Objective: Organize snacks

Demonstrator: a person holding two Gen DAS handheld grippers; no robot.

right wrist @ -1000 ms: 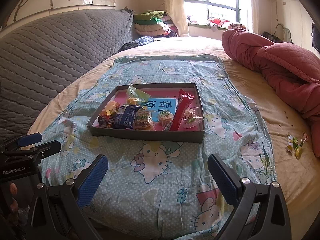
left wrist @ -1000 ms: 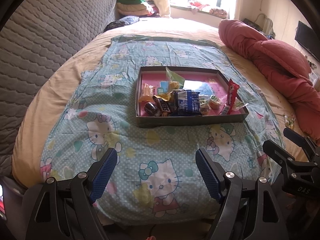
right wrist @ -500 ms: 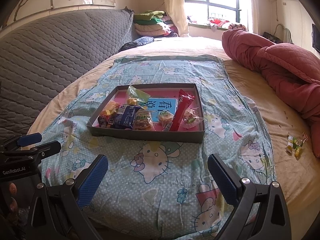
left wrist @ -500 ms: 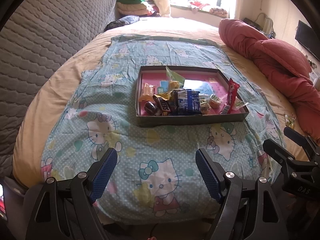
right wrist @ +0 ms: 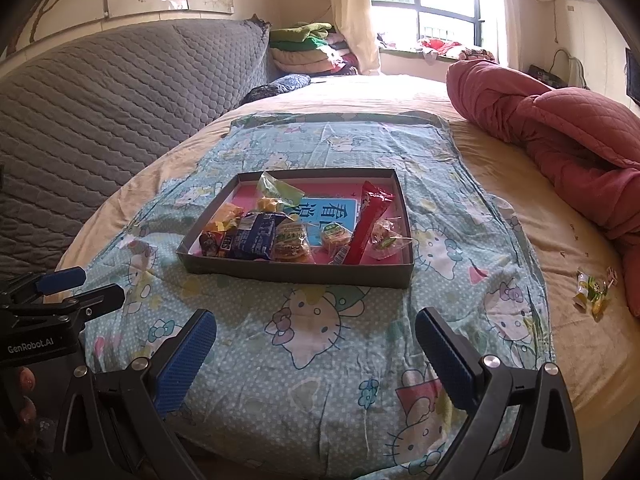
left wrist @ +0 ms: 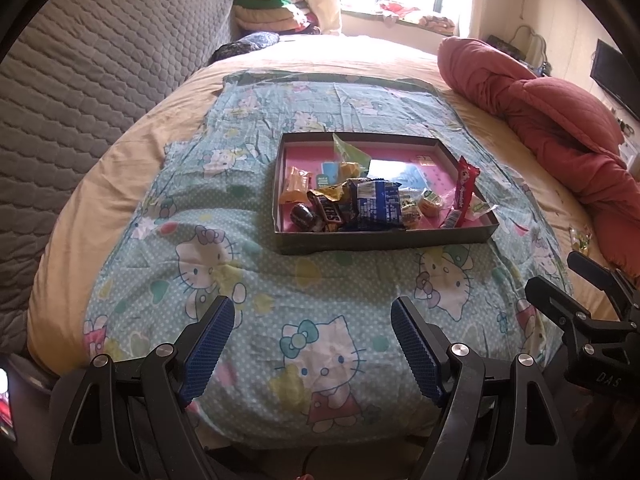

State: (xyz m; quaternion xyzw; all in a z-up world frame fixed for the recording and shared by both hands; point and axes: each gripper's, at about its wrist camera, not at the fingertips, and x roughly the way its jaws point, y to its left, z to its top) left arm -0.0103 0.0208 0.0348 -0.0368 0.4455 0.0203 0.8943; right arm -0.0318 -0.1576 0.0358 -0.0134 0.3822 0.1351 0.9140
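Note:
A shallow grey box with a pink floor rests on a blue cartoon-cat cloth spread over the bed. Inside lie several snacks: a dark blue packet, a long red stick packet, a brown chocolate bar, an orange packet and a green bag. My left gripper hovers open over the cloth near the bed's front edge, nothing between its blue pads. My right gripper is likewise open and empty, short of the box.
A rolled red quilt lies along the right side. A few loose wrapped sweets sit on the beige sheet at far right. A grey quilted headboard lines the left; folded blankets are stacked by the window.

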